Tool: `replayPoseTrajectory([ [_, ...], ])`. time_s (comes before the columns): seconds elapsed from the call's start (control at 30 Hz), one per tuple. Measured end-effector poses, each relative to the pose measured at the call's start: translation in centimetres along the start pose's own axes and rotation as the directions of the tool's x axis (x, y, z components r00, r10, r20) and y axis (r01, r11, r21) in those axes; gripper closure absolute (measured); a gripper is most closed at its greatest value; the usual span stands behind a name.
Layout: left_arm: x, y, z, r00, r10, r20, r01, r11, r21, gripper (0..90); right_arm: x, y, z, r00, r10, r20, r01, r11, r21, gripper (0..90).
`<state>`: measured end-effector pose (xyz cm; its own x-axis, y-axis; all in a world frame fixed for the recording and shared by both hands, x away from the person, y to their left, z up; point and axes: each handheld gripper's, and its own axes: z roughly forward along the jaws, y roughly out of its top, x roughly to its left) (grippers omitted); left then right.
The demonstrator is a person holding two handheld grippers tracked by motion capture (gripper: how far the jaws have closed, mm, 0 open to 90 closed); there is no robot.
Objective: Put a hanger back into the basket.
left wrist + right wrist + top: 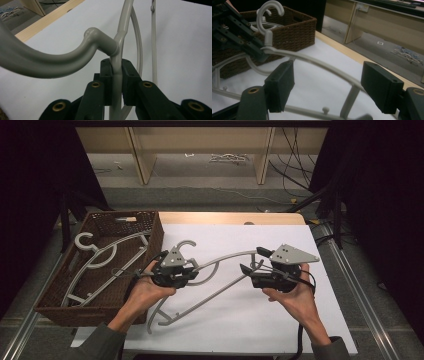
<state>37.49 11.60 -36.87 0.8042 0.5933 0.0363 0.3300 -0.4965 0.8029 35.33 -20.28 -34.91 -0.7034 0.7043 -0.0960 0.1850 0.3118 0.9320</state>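
Observation:
A grey plastic hanger [227, 256] lies across the white table top, its hook [185, 243] pointing toward the far side. My left gripper [192, 270] is shut on the hanger's neck just below the hook; in the left gripper view its pads [106, 75] press both sides of the grey bar [116, 72]. My right gripper [251, 260] stands open at the hanger's right shoulder. In the right gripper view the curved arm [319, 64] runs between the wide-apart pads [280, 85] without touching either.
A brown wicker basket [155, 237] at the table's left holds more grey hangers [100, 257]. The white sheet [250, 320] has free room in front and to the right. A wooden table edge [230, 217] runs along the back; shelf legs and cables lie beyond.

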Motion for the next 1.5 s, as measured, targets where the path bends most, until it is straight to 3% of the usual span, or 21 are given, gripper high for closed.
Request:
replayPoseTrajectory([
  [0.3, 0.3, 0.6, -1.0, 0.9993, -0.036, 0.013, 0.037, 0.9988, -0.032, 80.8, 1.1, -2.6, -0.5, 0.9995, 0.026, 0.017, -0.025, 0.999, -0.035, 25.5],
  [0.5, 0.7, 2.1, -2.9, 0.9985, -0.054, 0.007, 0.054, 0.9944, -0.091, 80.9, 2.0, -3.5, -0.9, 0.9997, 0.019, 0.018, -0.019, 0.999, -0.03, 23.7],
  [0.7, 0.9, 3.2, -4.1, 0.9982, -0.059, 0.004, 0.059, 0.993, -0.102, 80.9, 2.5, -4.3, -1.0, 0.9998, 0.02, 0.007, -0.02, 0.999, -0.03, 23.7],
  [0.73, 1.1, 3.6, -4.5, 0.9979, -0.065, -0.001, 0.065, 0.9929, -0.1, 80.8, 2.7, -4.7, -1.0, 0.9992, 0.04, 0.0, -0.04, 0.999, -0.015, 23.7],
  [0.8, 1.4, 3.8, -4.7, 0.9979, -0.065, 0.001, 0.065, 0.9939, -0.089, 80.8, 2.7, -4.9, -1.0, 0.9996, 0.027, 0.006, -0.027, 0.999, -0.023, 23.8],
  [0.83, 1.5, 3.9, -4.9, 0.9972, -0.075, 0.002, 0.075, 0.9932, -0.089, 80.8, 2.8, -5.1, -0.9, 0.9988, 0.048, -0.011, -0.048, 0.999, -0.018, 23.8],
  [0.93, 2.3, 4.7, -5.6, 0.9936, -0.109, 0.028, 0.112, 0.9887, -0.1, 80.8, 2.7, -5.6, -1.0, 0.9994, 0.034, 0.005, -0.034, 0.999, -0.032, 23.8],
  [0.97, 2.3, 4.7, -5.6, 0.9936, -0.109, 0.028, 0.112, 0.9887, -0.1, 80.8, 2.7, -5.7, -1.2, 0.9993, 0.038, 0.003, -0.038, 0.999, -0.013, 23.8],
  [1.1, 3.1, 5.3, -6.7, 0.9919, -0.127, 0.01, 0.127, 0.9856, -0.111, 80.8, 2.6, -6.2, -1.3, 0.9989, 0.046, 0.008, -0.046, 0.998, -0.037, 23.3],
  [1.27, 3.8, 6.0, -8.5, 0.9927, -0.12, -0.012, 0.117, 0.9861, -0.118, 80.8, 2.5, -6.6, -1.6, 0.9985, 0.053, 0.013, -0.052, 0.999, -0.012, 22.7],
  [1.33, 4.5, 6.2, -9.7, 0.9911, -0.123, -0.052, 0.115, 0.9855, -0.125, 80.8, 2.5, -6.8, -1.6, 0.9981, 0.06, 0.014, -0.06, 0.998, -0.016, 22.3],
  [1.5, 5.8, 6.2, -10.9, 0.989, -0.118, -0.089, 0.109, 0.9886, -0.104, 80.8, 2.6, -7.0, -1.8, 0.9975, 0.07, -0.001, -0.07, 0.998, -0.001, 21.9],
])
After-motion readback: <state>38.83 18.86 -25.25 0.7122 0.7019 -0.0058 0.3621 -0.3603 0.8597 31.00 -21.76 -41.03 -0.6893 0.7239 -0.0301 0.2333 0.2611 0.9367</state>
